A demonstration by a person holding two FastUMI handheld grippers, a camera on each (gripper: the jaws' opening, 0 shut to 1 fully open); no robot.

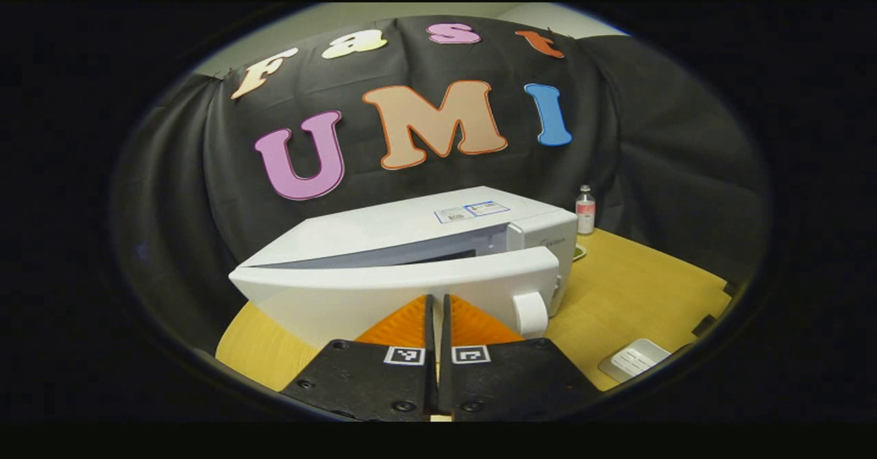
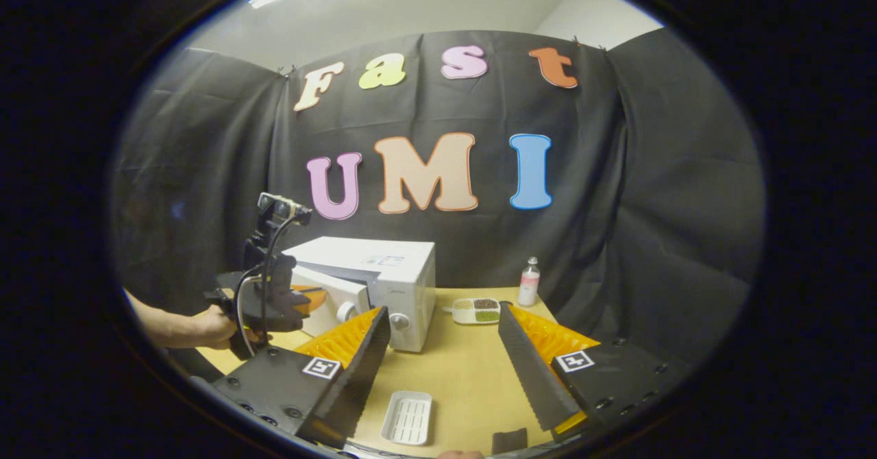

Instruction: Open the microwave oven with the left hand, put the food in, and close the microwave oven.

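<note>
Your left gripper (image 1: 436,308) has its fingers together, nothing between them, right at the microwave (image 1: 438,253) door (image 1: 404,291), which stands partly open. In the right gripper view your hand (image 2: 212,327) holds it beside that door. Your right gripper (image 2: 444,349) hangs with fingers wide apart over the yellow wooden table (image 2: 466,370). The food tray (image 2: 477,310) sits just right of the microwave, a small bottle (image 2: 528,281) behind it, a white ribbed dish (image 2: 407,416) near the front edge. Tray contents look like grains; too small to tell. Black cloth walls surround the table.
</note>
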